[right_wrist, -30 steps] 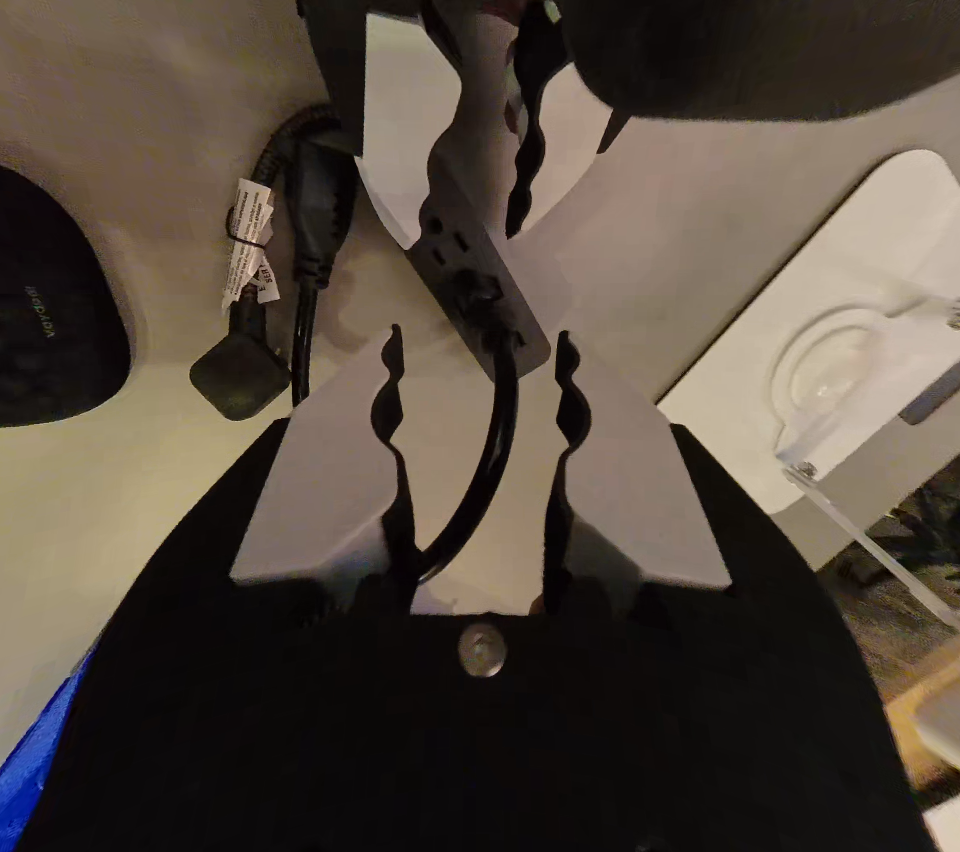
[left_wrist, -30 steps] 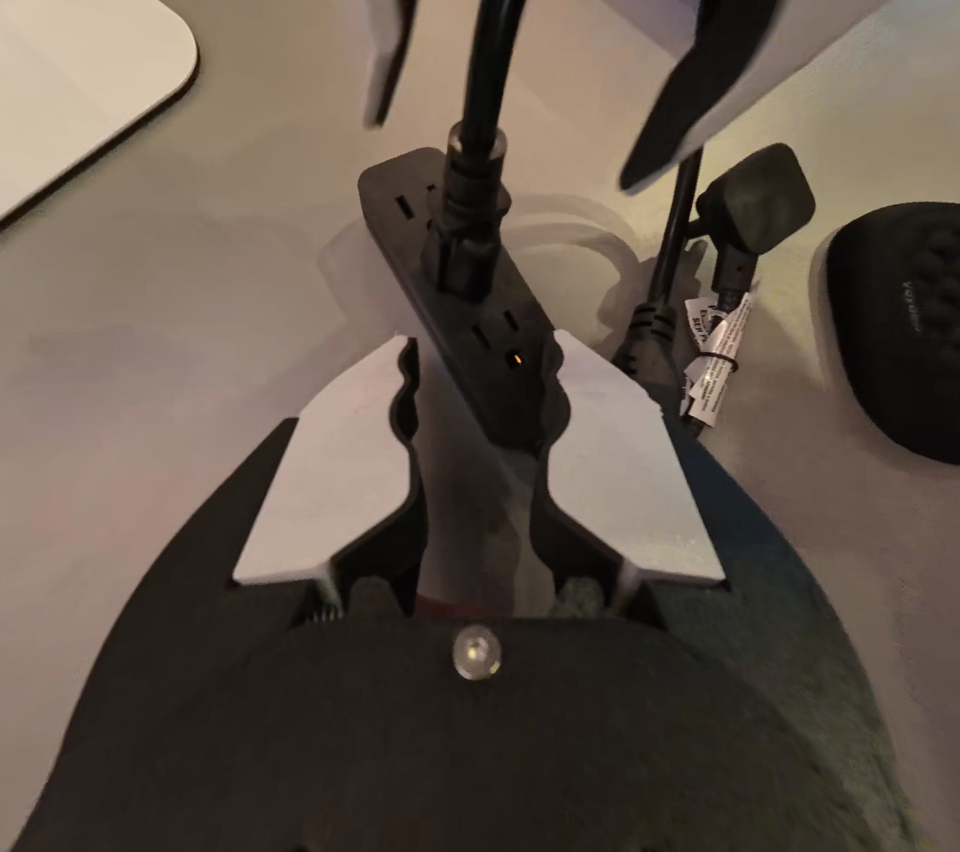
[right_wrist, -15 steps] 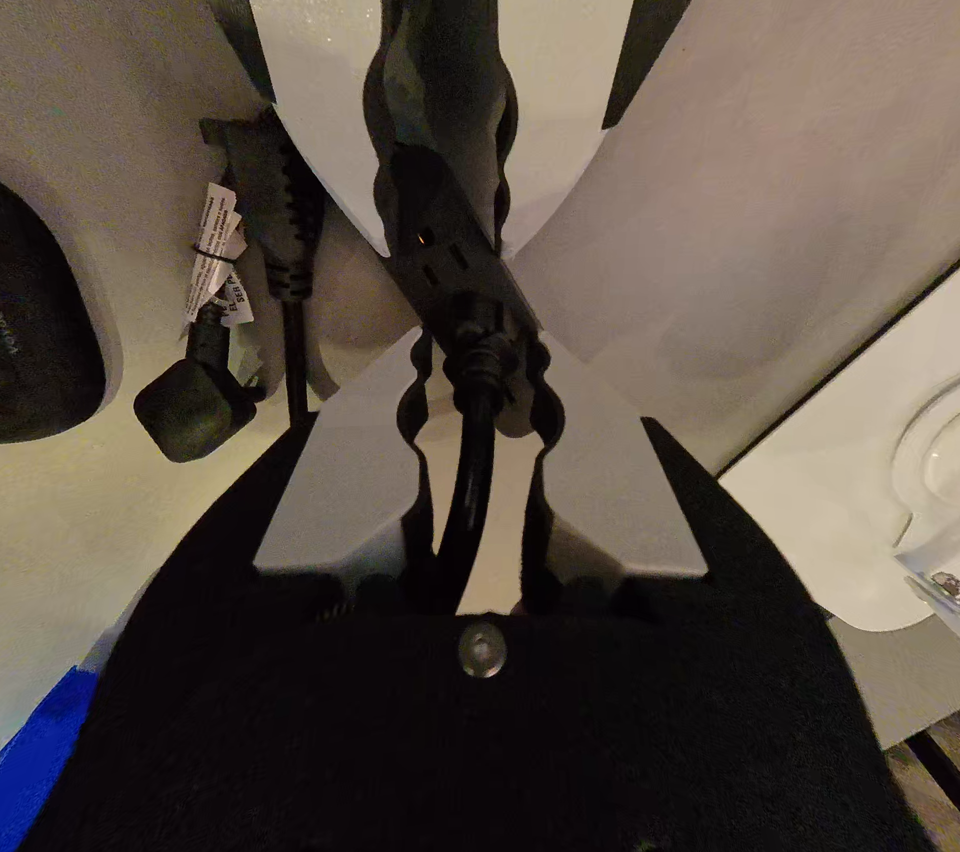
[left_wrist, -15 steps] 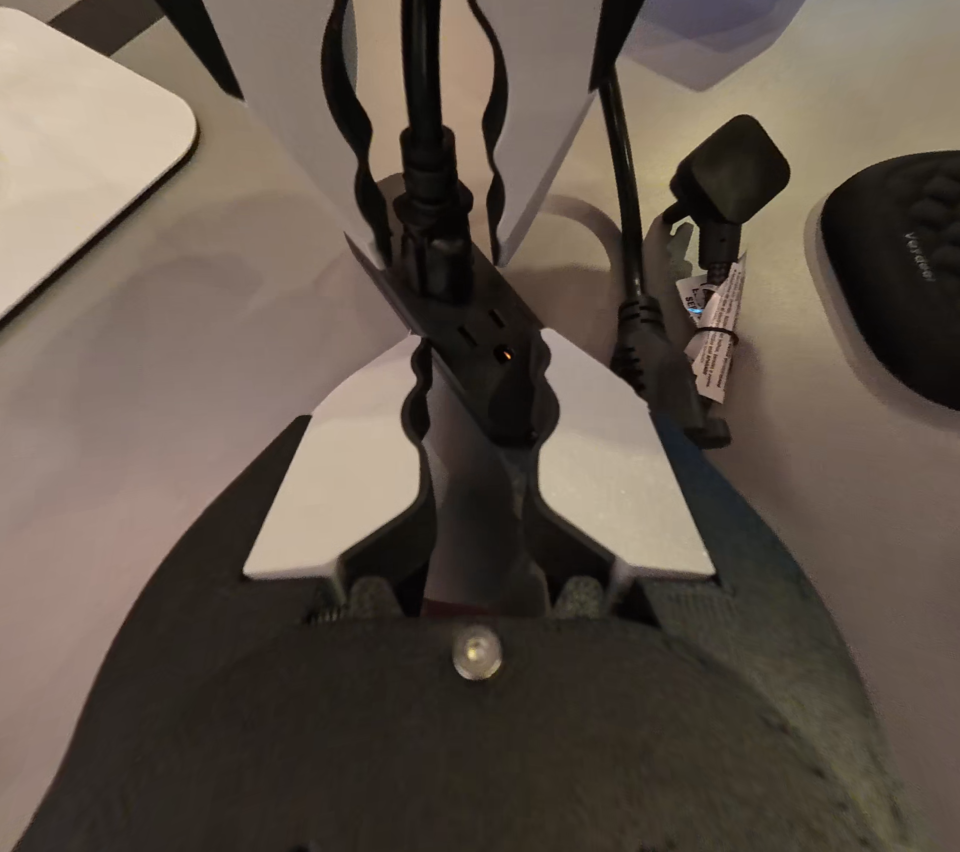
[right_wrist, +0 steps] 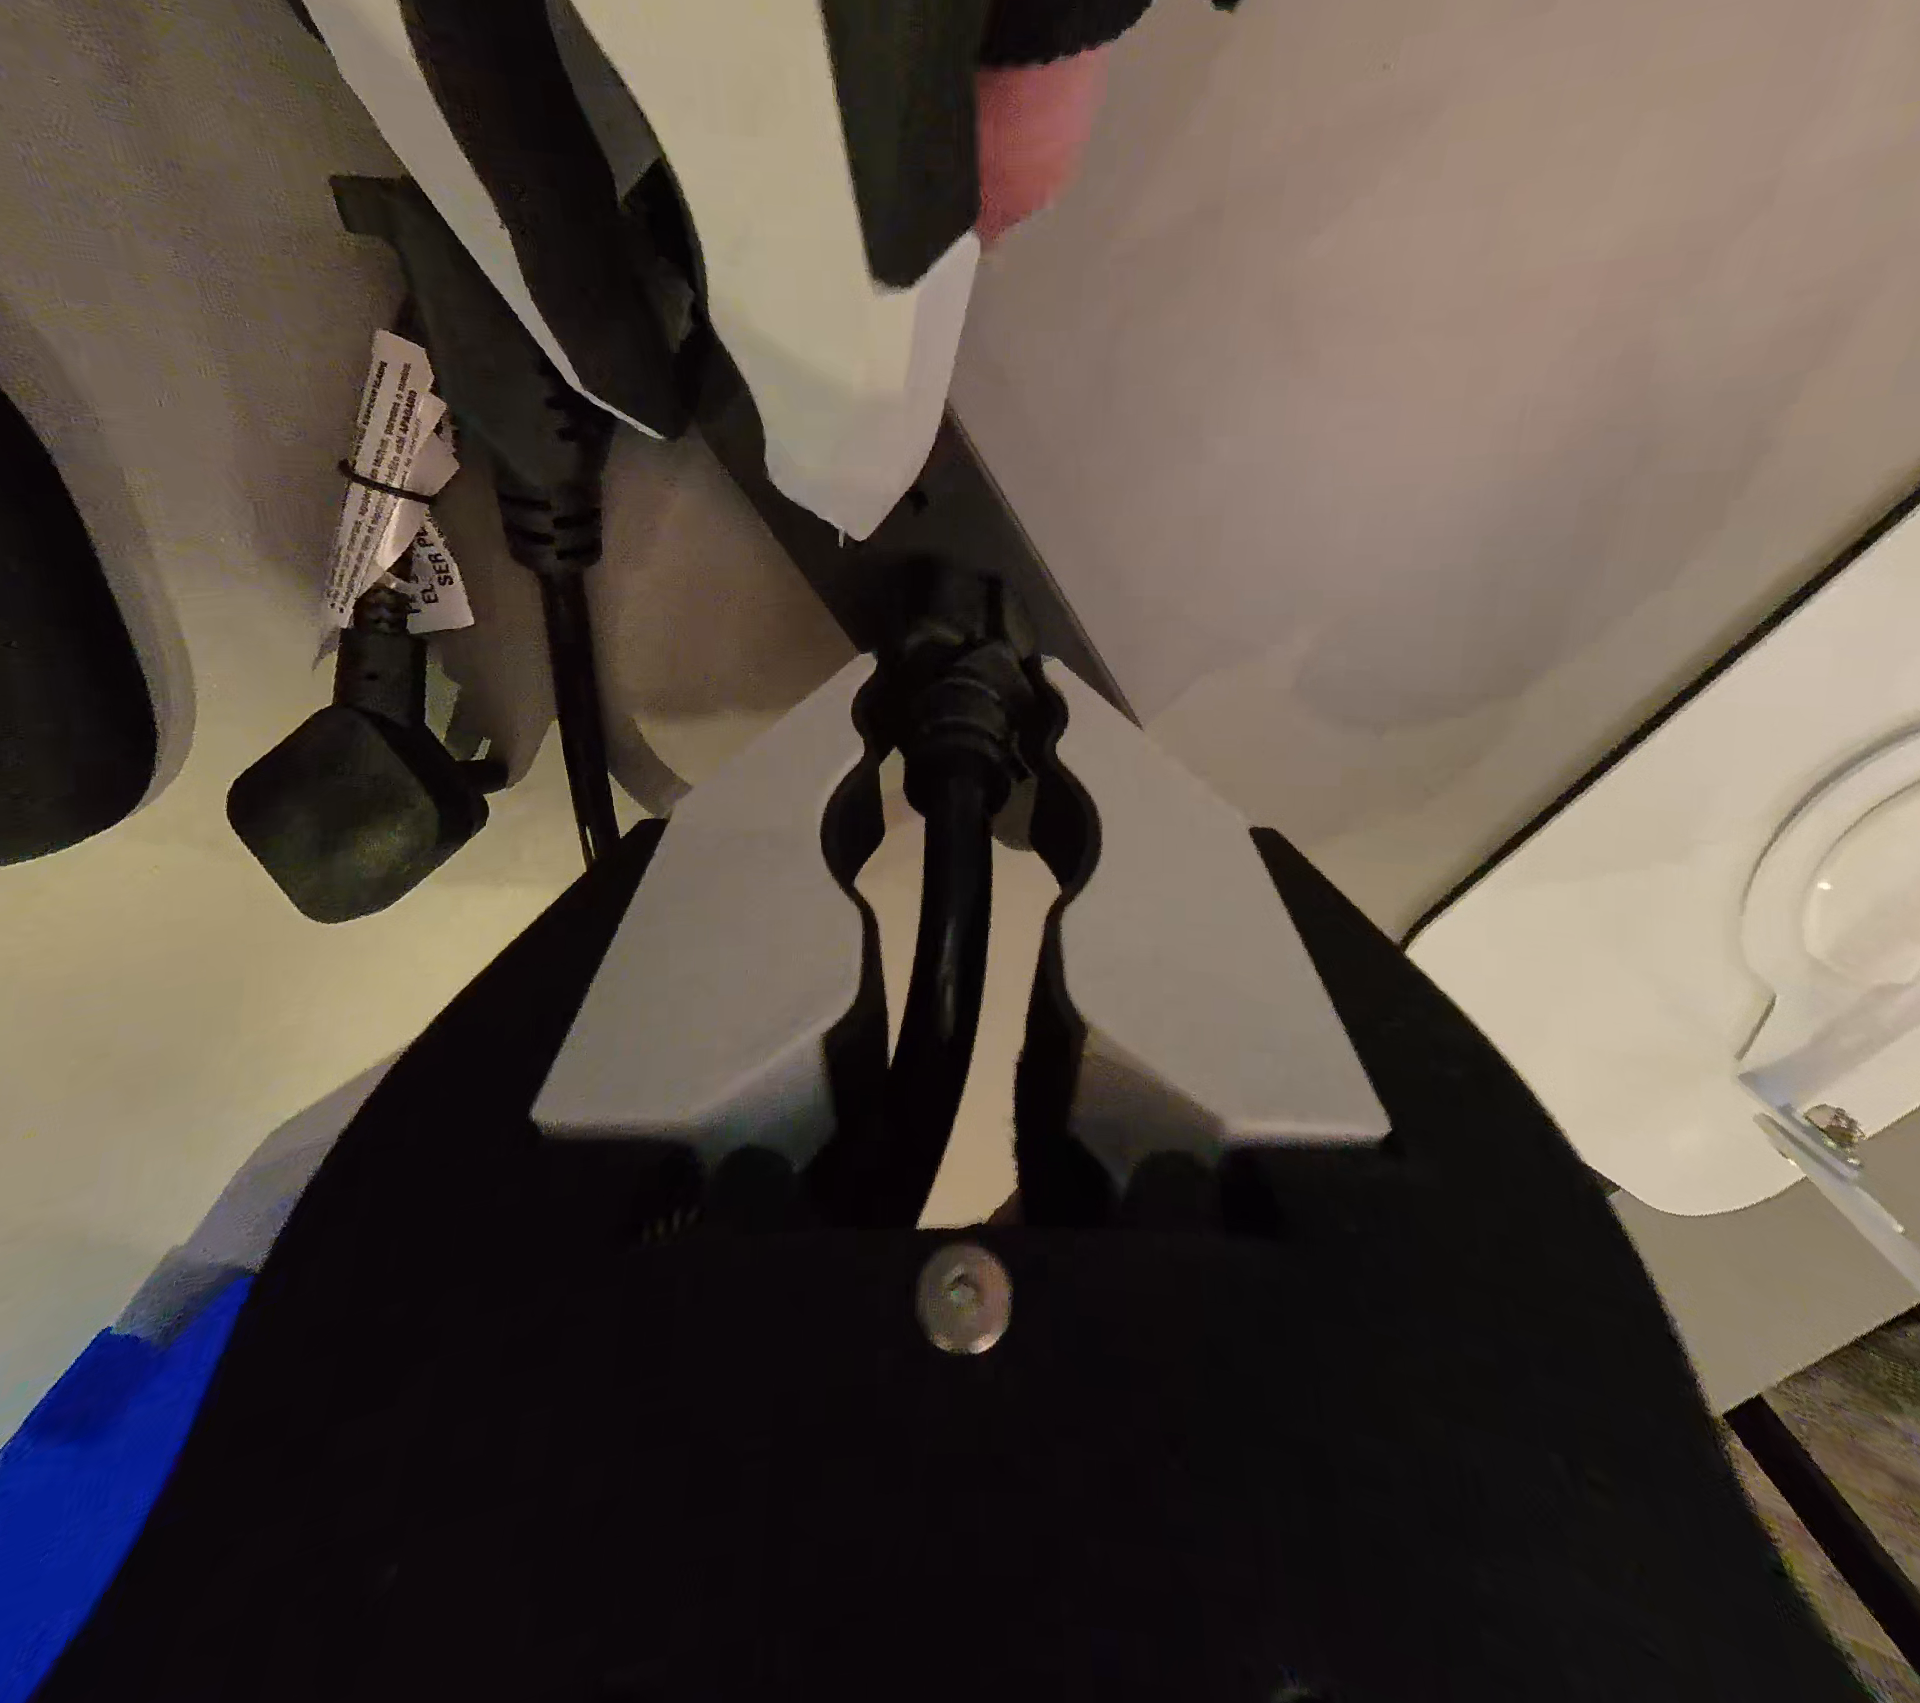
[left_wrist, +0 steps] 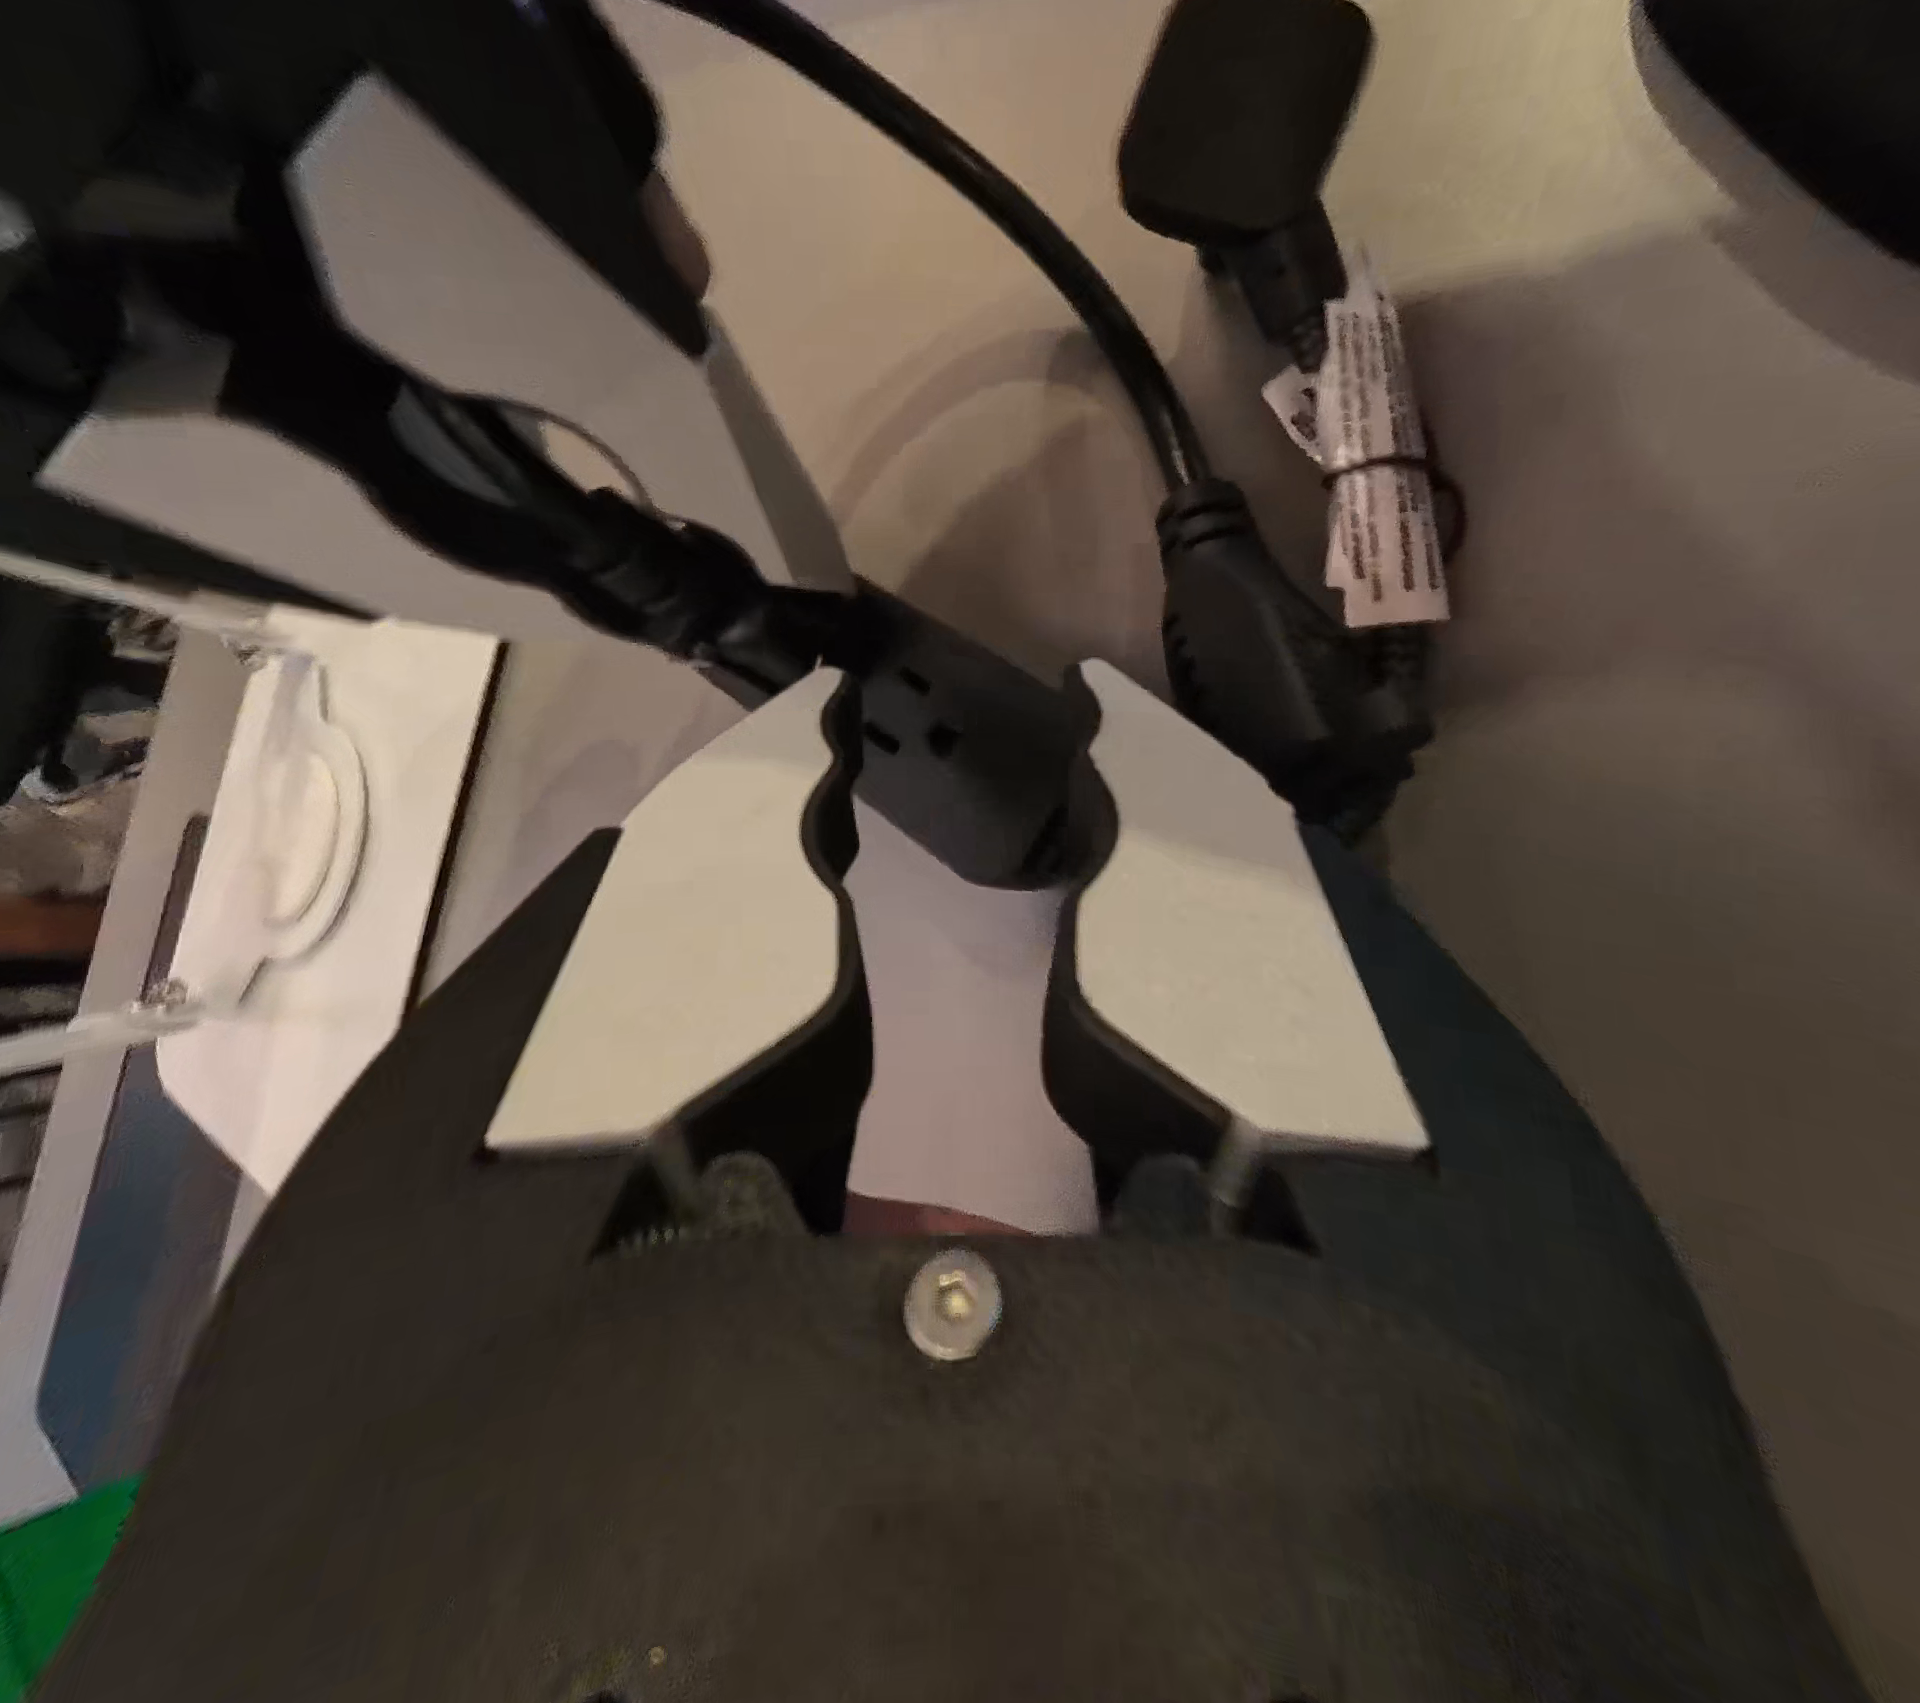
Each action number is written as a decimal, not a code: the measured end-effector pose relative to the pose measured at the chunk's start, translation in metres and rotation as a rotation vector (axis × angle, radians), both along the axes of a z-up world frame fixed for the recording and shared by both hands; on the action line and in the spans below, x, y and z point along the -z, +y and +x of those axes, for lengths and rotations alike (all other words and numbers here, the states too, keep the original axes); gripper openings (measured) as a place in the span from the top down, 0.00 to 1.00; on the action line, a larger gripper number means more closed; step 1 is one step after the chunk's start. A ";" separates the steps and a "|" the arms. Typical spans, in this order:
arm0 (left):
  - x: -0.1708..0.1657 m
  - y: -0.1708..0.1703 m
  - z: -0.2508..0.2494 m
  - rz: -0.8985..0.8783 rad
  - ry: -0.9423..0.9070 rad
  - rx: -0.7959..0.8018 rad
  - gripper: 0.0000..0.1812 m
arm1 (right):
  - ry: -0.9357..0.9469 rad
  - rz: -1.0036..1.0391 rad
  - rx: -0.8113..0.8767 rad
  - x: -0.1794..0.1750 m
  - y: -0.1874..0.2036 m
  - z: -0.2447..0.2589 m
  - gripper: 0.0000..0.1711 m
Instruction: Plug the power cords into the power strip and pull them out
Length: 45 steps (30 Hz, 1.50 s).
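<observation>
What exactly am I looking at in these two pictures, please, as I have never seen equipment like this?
These are two hand-held grippers, each with a camera looking forward along its two fingers, so each picture is one gripper's own view.

In the left wrist view, the left gripper is closed on one end of a black power strip. The right gripper, in its own view, is closed on the plug of a black power cord, which is seated in the strip.

On the pale table beside them lie a spare cord with a flat black plug, a white paper tag and a dark connector.
</observation>
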<state>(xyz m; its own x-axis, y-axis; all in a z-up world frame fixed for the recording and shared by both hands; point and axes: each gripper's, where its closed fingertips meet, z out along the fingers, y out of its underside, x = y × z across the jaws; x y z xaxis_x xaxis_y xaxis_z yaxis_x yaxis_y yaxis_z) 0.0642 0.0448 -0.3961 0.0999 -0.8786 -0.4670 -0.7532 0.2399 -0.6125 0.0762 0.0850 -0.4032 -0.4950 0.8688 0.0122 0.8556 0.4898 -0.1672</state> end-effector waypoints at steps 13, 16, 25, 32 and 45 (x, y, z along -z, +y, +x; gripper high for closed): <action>0.014 -0.007 0.004 -0.107 -0.005 0.073 0.85 | -0.033 0.088 -0.129 0.000 0.004 -0.002 0.85; 0.014 -0.007 0.004 -0.122 -0.028 0.069 0.85 | -0.027 0.085 -0.143 0.000 0.003 -0.002 0.86; 0.013 -0.009 0.005 -0.181 -0.114 0.087 0.87 | 0.029 0.066 -0.169 -0.002 -0.003 -0.011 0.86; 0.013 -0.009 0.005 -0.204 -0.139 0.085 0.87 | 0.031 0.055 -0.165 -0.001 -0.003 -0.011 0.87; 0.015 -0.010 0.007 -0.219 -0.137 0.092 0.90 | 0.024 -0.053 -0.072 -0.002 -0.001 -0.010 0.88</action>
